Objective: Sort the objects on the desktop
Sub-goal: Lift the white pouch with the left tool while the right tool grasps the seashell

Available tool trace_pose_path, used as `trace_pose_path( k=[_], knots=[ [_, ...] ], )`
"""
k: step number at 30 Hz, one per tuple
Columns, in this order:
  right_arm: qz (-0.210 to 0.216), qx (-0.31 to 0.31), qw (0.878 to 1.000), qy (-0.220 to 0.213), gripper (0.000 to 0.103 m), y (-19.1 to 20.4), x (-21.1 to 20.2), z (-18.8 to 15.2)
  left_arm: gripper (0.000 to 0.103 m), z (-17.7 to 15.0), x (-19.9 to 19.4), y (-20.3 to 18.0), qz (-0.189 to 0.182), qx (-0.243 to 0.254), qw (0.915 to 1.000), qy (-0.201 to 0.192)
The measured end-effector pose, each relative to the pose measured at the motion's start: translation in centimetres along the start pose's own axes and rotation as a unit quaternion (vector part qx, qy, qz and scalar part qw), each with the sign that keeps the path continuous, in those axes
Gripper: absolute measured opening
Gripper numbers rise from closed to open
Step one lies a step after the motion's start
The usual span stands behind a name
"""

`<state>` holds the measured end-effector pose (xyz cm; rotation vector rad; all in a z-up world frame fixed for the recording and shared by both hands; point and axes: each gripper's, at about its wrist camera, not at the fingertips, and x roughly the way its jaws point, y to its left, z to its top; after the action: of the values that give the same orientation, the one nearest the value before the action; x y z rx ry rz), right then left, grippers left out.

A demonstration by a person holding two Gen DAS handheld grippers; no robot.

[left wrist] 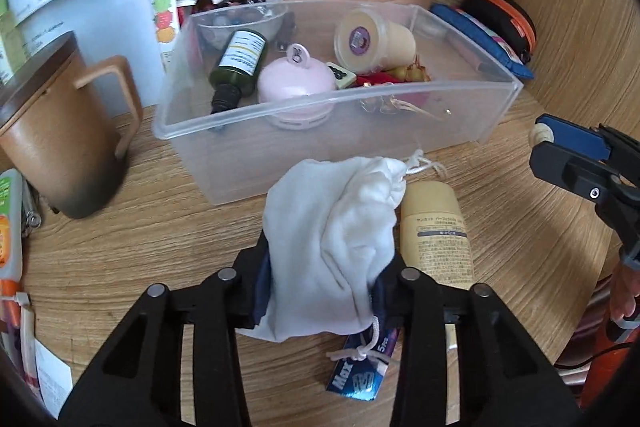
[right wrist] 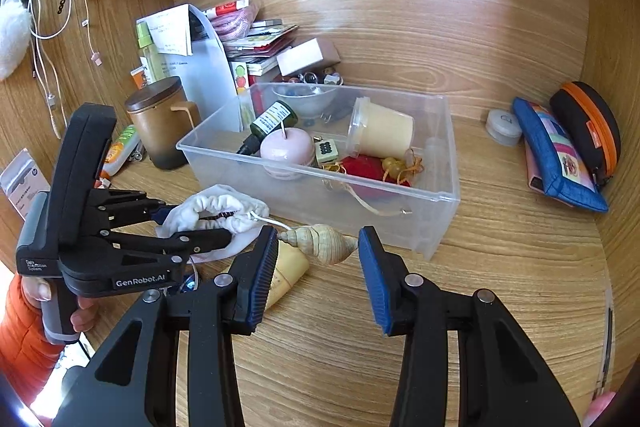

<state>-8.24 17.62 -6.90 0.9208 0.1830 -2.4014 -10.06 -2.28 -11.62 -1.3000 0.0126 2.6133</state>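
Now you have the left gripper (left wrist: 324,291) pinched onto the white drawstring pouch (left wrist: 336,227), its blue pads squeezing the soft cloth from either side low on the bag, while the pouch lies on the wooden desk (left wrist: 140,239) just in front of the clear plastic bin (left wrist: 400,115). The pouch does not look lifted yet; its cord trails onto a blue packet (left wrist: 356,379) beneath it, and a cream bottle (left wrist: 436,231) lies just beside it on the right. Your right gripper (right wrist: 318,275) holds a spiral seashell (right wrist: 320,241) between its pads, apparently clear of the desk, near the bin's front corner; the shell's pointed end meets one pad, though the other contact is harder to make out. So the step in hand is a pickup on the left, with the shell on the right awaiting its place. The bin already holds a dark green bottle (left wrist: 238,67), a pink round case (left wrist: 296,87), a cream cup (left wrist: 372,41) and some small trinkets, so it reads as the destination. Next, raise the pouch straight up until it clears the bin's front wall, mind the dangling cord so it does not drag the packet, and carry it over an open patch toward the bin's right side. Keep the shell clear of the left gripper as they converge.
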Motion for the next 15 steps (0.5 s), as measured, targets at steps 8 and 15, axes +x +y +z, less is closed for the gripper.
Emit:
trace_pose_path(
  k=[8, 15],
  knots=[
    [0.002, 0.001, 1.0, -0.007, 0.038, 0.4, -0.4, 0.4, 0.037, 0.0, -3.4, 0.7, -0.002, -0.006, 0.9992, -0.039],
    [-0.001, -0.001, 1.0, -0.016, 0.038, 0.6, -1.0, 1.0, 0.037, 0.8, -6.2, 0.5, -0.012, -0.006, 0.9974, -0.071]
  ],
)
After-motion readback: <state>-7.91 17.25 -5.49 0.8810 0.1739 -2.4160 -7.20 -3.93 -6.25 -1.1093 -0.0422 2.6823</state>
